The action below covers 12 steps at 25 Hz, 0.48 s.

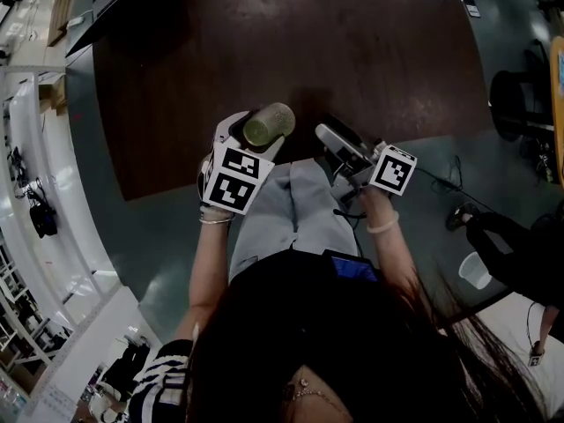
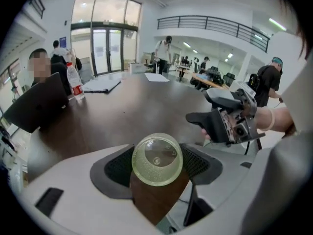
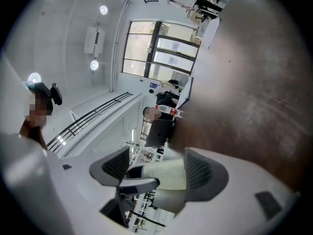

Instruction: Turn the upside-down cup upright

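The left gripper (image 2: 157,166) is clamping the translucent green cup (image 2: 157,155) between widely spread jaws, holding it tilted above the near edge of the dark brown table (image 1: 264,51). The right gripper (image 3: 155,173) is hovering near it, jaws apart and empty.

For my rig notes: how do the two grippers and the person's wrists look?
The left gripper and right gripper have white jaws with dark grey textured pads. Each carries a cube with black-and-white square markers. Thin pale bands circle both wrists.
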Available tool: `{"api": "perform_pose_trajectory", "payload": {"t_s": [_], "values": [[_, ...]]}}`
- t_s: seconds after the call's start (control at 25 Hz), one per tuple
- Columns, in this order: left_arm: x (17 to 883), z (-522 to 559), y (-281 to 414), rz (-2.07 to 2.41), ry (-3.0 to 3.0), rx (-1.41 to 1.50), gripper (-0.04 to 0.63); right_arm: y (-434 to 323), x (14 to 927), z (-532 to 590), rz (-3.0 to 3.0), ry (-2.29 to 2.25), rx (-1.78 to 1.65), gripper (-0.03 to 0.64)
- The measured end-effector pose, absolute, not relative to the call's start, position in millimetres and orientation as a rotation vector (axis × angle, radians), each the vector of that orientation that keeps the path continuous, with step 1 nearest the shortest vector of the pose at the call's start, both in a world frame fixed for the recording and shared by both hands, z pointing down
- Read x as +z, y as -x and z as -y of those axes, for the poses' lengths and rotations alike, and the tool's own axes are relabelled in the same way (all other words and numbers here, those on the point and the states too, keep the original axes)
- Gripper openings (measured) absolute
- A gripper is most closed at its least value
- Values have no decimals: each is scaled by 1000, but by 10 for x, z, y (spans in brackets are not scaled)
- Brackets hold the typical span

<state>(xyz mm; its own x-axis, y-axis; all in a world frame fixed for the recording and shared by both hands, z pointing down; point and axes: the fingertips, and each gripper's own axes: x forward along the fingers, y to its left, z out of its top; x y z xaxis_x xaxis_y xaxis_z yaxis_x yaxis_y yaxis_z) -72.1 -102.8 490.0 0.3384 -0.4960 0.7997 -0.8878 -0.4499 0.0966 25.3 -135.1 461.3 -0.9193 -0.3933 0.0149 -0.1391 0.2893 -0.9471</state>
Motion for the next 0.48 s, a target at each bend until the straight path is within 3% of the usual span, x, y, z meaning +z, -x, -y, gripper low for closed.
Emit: {"api": "perform_pose_trajectory", "payload": {"t_s": [0.48], "values": [[5166,958,676,1113,-2036,1140,311,-179,4631,1273,-2354,487,-1700,367]]}}
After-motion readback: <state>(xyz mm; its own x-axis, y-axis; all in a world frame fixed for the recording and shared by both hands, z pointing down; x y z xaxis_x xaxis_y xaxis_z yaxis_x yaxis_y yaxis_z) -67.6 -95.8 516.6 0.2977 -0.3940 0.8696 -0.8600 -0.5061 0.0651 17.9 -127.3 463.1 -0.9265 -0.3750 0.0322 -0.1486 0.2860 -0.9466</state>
